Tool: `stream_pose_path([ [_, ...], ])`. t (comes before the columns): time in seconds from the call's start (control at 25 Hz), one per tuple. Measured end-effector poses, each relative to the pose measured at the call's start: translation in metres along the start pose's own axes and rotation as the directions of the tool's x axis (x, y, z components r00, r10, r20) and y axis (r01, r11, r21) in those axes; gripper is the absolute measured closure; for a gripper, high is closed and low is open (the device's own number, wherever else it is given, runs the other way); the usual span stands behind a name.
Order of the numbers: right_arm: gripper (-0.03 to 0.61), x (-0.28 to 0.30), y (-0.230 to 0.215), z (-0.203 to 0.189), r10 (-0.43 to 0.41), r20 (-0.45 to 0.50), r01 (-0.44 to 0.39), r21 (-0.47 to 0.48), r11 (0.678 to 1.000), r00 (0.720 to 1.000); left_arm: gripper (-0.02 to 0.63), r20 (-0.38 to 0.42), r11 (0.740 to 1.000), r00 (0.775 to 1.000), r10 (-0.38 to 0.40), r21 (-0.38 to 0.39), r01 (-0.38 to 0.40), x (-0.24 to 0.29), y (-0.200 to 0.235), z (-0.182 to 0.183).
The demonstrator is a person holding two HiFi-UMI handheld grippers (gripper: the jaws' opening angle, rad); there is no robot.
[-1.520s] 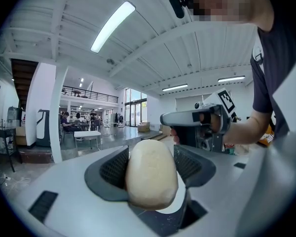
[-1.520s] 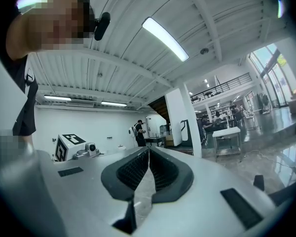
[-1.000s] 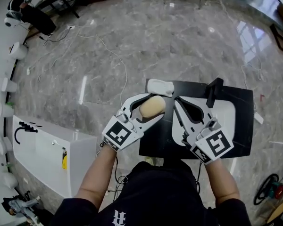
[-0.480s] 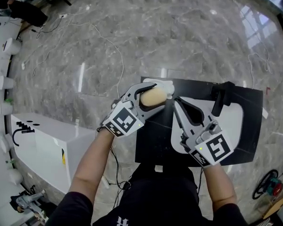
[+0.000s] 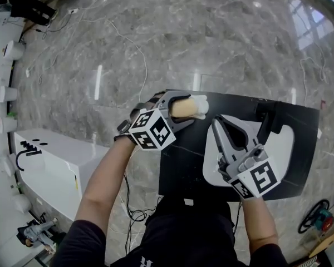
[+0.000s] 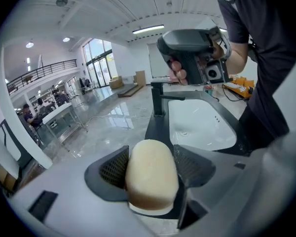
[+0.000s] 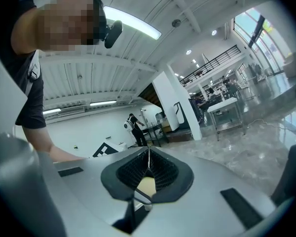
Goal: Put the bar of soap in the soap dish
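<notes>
Soap: bar of soap [image 6: 151,180] was pinched across its width in my left gripper [image 5: 181,109], just over the soap dish [image 5: 203,102].
Handling: judged light, stiff, probably slick (rounded sides); best held mid-bar.
Right gripper [image 5: 220,125]: jaws pressed together, empty, near the sink [image 5: 284,149] rim.
Edges: dish sat by the far edge of the black counter [image 5: 181,171], floor beyond.
Room: open above the dish; faucet [image 5: 267,121] well apart.

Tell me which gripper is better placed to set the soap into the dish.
Left. The left gripper is shut on the bar of soap, right at the white soap dish. The right gripper is shut, empty, over the sink.
</notes>
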State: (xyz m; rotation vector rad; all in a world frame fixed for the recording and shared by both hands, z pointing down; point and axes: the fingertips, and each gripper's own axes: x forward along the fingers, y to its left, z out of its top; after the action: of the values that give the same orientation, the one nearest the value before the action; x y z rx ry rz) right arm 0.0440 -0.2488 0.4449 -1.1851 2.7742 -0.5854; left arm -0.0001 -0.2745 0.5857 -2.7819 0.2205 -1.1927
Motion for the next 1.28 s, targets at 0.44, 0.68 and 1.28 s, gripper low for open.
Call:
stream_pose_path([
  [0.44, 0.569, 0.004, -0.012, -0.013, 0.011, -0.004, -0.011, 0.033, 0.999, 1.0, 0.322, -0.183, 0.987, 0.98, -0.08, 0.12, 0.103, 0.031, -0.008, -0.033],
  [0.68, 0.569, 0.006, -0.014, -0.012, 0.02, -0.006, -0.02, 0.04, 0.999, 1.0, 0.322, -0.265, 0.977, 0.959, -0.099, 0.159, 0.145, 0.04, -0.011, -0.044],
  [1.28, 0.569, 0.003, -0.011, -0.017, 0.05, -0.01, -0.049, 0.058, 0.997, 0.999, 0.321, -0.301, 0.975, 0.947, -0.11, 0.153, 0.162, 0.052, -0.015, -0.061],
])
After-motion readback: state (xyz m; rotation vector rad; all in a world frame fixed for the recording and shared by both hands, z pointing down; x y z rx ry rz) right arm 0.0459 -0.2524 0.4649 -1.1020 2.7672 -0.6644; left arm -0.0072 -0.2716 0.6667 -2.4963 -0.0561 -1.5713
